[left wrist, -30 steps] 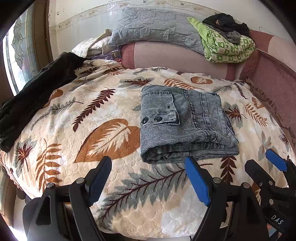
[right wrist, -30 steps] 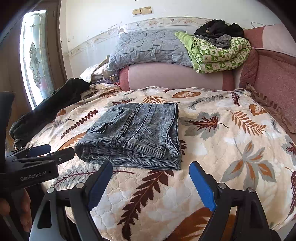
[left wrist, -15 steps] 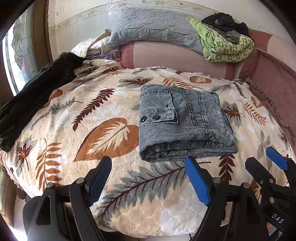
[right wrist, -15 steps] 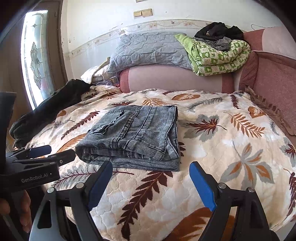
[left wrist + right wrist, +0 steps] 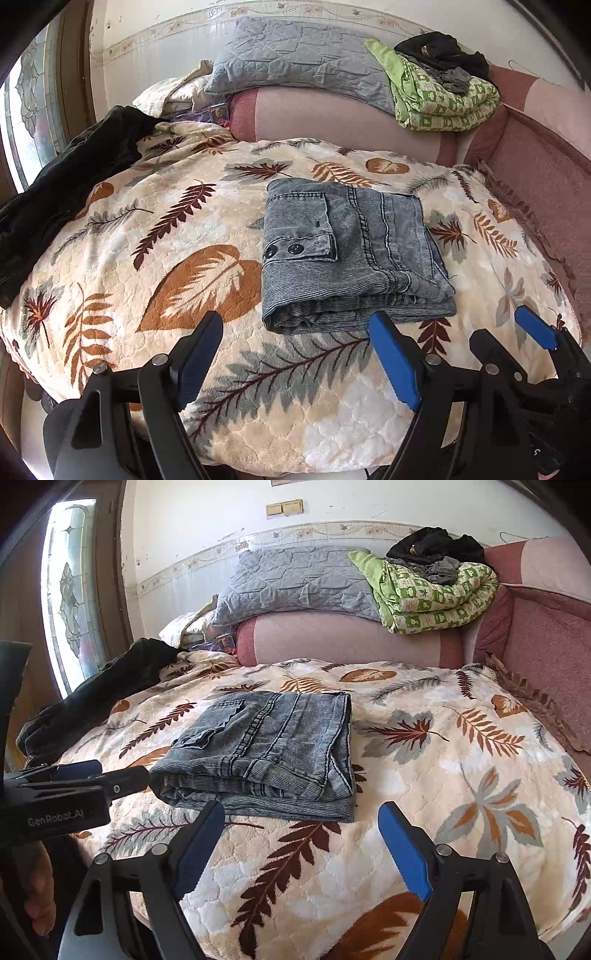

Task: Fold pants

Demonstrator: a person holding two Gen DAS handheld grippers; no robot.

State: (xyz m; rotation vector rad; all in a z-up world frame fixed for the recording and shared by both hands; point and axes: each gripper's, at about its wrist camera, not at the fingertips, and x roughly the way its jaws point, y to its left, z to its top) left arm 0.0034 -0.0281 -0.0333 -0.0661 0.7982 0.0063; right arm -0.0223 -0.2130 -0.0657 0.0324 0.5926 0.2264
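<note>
Grey denim pants [image 5: 347,251] lie folded into a compact rectangle on the leaf-print blanket [image 5: 147,240]; they also show in the right wrist view [image 5: 266,753]. My left gripper [image 5: 295,325] is open and empty, just short of the pants' near edge. My right gripper [image 5: 301,812] is open and empty, near the pants' front right corner. The right gripper also shows at the lower right of the left wrist view [image 5: 513,328]. The left gripper shows at the left of the right wrist view [image 5: 122,771].
A dark garment [image 5: 55,199] lies along the bed's left edge. A grey quilted pillow [image 5: 303,62], a green patterned quilt [image 5: 439,96] and dark clothes [image 5: 439,51] rest on the pink bolster [image 5: 332,118] at the back. A pink padded side [image 5: 546,192] borders the right.
Both grippers have drawn back slightly from the folded pants and stay open. The pants have not moved.
</note>
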